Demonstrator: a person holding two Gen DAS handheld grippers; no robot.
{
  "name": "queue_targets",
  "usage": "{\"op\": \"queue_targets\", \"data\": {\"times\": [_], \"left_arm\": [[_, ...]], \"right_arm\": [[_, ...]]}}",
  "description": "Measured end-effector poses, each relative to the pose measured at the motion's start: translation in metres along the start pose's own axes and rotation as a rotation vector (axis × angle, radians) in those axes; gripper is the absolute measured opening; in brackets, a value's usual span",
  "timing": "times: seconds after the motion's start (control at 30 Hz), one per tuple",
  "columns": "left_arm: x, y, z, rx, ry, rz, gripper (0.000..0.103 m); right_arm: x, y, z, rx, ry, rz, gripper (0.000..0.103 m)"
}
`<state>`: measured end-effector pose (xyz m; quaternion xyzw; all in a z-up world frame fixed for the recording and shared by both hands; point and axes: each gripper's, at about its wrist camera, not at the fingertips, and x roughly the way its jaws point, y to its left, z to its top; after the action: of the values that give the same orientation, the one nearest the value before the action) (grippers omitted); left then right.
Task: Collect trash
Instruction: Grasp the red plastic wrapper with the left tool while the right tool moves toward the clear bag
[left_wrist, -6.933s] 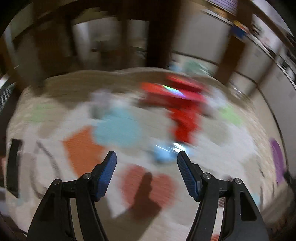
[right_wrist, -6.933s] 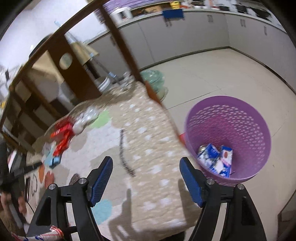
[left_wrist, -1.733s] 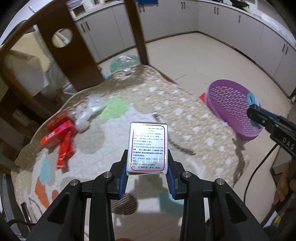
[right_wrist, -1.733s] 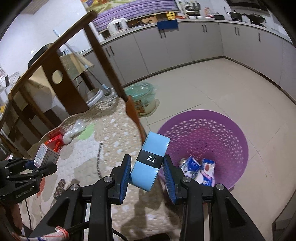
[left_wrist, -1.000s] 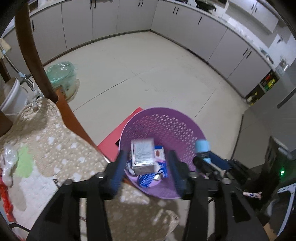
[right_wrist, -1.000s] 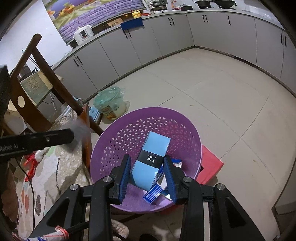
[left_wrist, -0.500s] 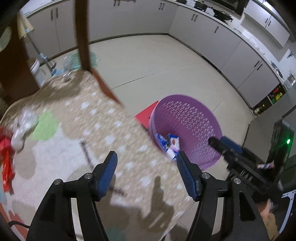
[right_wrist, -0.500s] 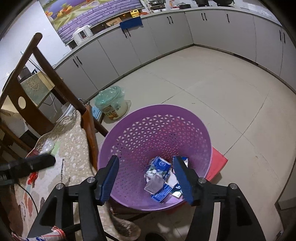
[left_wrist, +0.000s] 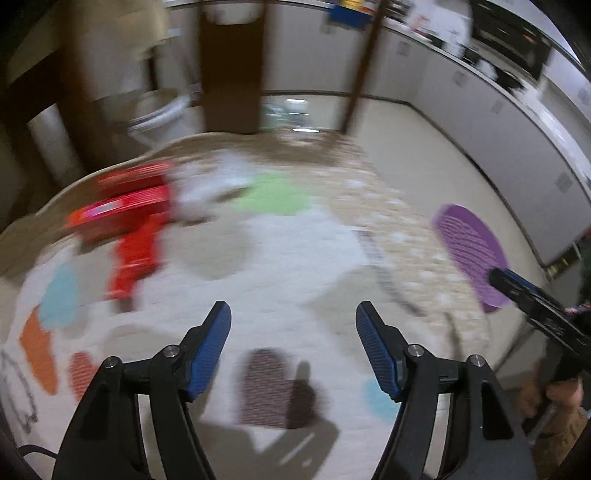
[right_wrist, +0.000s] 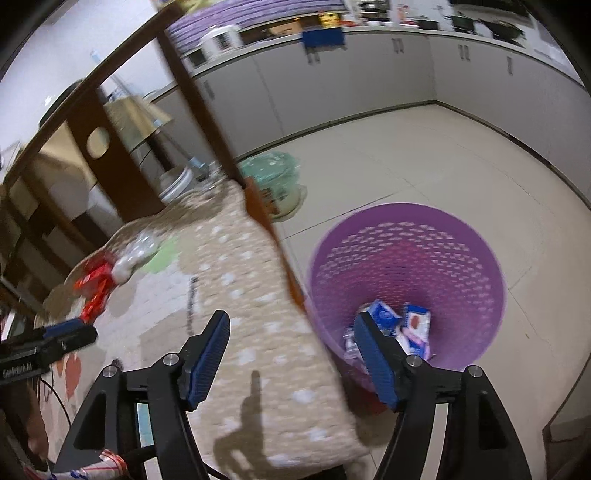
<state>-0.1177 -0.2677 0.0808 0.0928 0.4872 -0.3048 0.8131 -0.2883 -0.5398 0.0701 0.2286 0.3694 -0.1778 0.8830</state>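
Note:
My left gripper (left_wrist: 293, 325) is open and empty above the patterned table cloth (left_wrist: 280, 251). Red wrappers (left_wrist: 129, 218) and a crumpled clear plastic bag (left_wrist: 218, 184) lie at the table's far left; the view is blurred. My right gripper (right_wrist: 291, 334) is open and empty, over the table's right edge. The purple basket (right_wrist: 461, 258) stands on the floor beside the table and holds several blue and white packets (right_wrist: 406, 325). The red wrappers (right_wrist: 96, 284) and plastic bag (right_wrist: 133, 254) also show in the right wrist view.
A dark wooden chair (right_wrist: 207, 110) stands at the table's far edge. A green plastic bag (right_wrist: 273, 177) sits on the tiled floor behind the basket. Grey cabinets (right_wrist: 369, 74) line the walls. The basket (left_wrist: 469, 251) shows right of the table in the left wrist view.
Both grippers dropped their boxes into the purple basket and opened. The left gripper has swung back over the table toward the red wrappers. The right gripper has pulled back from the basket.

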Motion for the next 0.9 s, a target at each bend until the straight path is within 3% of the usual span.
{"op": "queue_targets", "data": {"times": [0.13,0.2,0.4,0.63,0.7,0.77,0.9], "left_arm": [[-0.012,0.075,0.01,-0.054,-0.062,0.098,0.07],[-0.013,0.103,0.02,-0.073,-0.09,0.122,0.077],[0.01,0.188,0.061,-0.175,-0.091,0.064,0.078],[0.056,0.208,0.086,-0.133,-0.022,0.009,0.078],[0.065,0.21,0.086,-0.156,0.013,-0.066,0.078],[0.069,0.201,0.076,-0.159,0.053,-0.222,0.075],[0.061,0.164,0.051,-0.059,0.125,-0.407,0.071]], "right_arm": [[0.008,0.035,-0.004,-0.061,0.023,0.025,0.075],[0.011,0.053,-0.006,-0.095,0.032,0.037,0.076],[0.022,0.088,-0.014,-0.173,0.073,0.052,0.077],[0.033,0.098,-0.024,-0.207,0.127,0.023,0.077],[0.037,0.098,-0.025,-0.202,0.139,0.018,0.077],[0.041,0.099,-0.025,-0.2,0.148,0.015,0.077],[0.048,0.104,-0.026,-0.206,0.158,0.024,0.077]]}}
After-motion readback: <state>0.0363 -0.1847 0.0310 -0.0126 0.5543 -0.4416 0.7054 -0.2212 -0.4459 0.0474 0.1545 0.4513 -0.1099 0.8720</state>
